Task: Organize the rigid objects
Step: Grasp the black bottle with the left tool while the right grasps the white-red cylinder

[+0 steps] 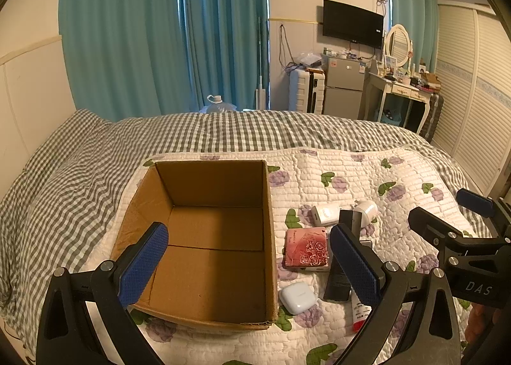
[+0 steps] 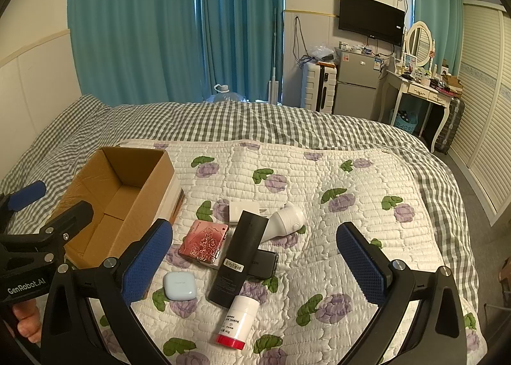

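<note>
Cardboard box (image 1: pixel 204 237) beside clutter; left claw (image 1: pixel 252 266), right claw (image 2: pixel 255 264) wide open, holding nothing.

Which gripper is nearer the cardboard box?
Left. The left gripper hangs open right over the cardboard box; the right gripper is open off to the box's right, over the loose items.

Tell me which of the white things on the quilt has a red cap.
The white tube nearest the camera, lying below the black bar. The charger, round device and earbud case have no red.
</note>
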`<state>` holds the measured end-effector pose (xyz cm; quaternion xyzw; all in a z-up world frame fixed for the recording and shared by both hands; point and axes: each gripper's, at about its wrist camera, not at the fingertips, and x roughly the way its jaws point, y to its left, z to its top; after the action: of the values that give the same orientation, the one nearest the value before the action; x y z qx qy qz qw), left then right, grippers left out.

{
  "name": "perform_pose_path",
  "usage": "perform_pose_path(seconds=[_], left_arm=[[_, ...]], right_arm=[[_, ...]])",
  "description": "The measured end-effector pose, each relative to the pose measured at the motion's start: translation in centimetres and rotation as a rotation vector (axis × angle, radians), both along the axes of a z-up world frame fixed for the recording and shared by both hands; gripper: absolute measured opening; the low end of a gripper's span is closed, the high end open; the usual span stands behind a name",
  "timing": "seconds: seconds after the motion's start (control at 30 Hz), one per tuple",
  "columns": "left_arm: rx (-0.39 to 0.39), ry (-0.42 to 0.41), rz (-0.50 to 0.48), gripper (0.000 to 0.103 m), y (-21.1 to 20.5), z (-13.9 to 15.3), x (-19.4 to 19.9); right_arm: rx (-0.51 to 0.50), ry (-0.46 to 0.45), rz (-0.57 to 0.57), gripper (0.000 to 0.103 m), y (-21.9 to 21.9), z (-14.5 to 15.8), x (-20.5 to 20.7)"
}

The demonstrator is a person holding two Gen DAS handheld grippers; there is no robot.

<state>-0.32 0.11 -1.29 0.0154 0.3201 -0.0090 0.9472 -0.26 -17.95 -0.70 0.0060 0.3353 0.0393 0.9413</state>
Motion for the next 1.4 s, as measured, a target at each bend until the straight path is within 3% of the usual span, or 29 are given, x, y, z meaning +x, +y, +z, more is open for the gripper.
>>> perform_pose_path(seconds=[0.4,0.53,0.73,0.83,0.97,1.13,1.2,1.3,1.4], left_arm=[[0.024,0.005,-0.048,0.103,-2.4,0.5,-1.3],[0.038,0.041,-0.048,0.103,-3.3,-0.8,-2.3],[0.070,0.147,-0.090,0.103,-4.8,-5.4,-4.0],[0.112,0.207,-0.121,0.103,-5.4,-8.3,-4.7],[0.096,0.241,-0.089,0.102,-5.1,-10.9,-4.3],[0.058,0.243,-0.067,0.102,-5.1,-12.0,-3.5],[0.058,0.251,-0.072,0.102,-5.5,-12.3,-3.5],[0.054,0.256,-0.080,0.102,-6.1,-12.3,-3.6],[0.035,0.260,-0.109,0.102,-7.1,-12.5,-3.5]], right_arm=[[0.008,-0.024,-0.002,0.103,-1.1,1.3,-1.2],[-0.004,0.011,0.004,0.102,-1.8,0.5,-1.8],[-0.009,0.200,0.064,0.084,-1.5,-5.3,-1.3],[-0.012,0.303,0.095,0.067,-0.9,-8.9,-1.1],[0.053,0.397,0.125,0.064,-0.6,-11.5,-0.2],[0.047,0.495,0.112,0.060,0.6,-14.9,1.2],[0.069,0.540,0.122,0.053,1.1,-16.3,1.7],[0.058,0.542,0.132,0.041,1.3,-16.9,1.9],[0.116,0.514,0.140,0.036,-0.3,-15.6,1.4]])
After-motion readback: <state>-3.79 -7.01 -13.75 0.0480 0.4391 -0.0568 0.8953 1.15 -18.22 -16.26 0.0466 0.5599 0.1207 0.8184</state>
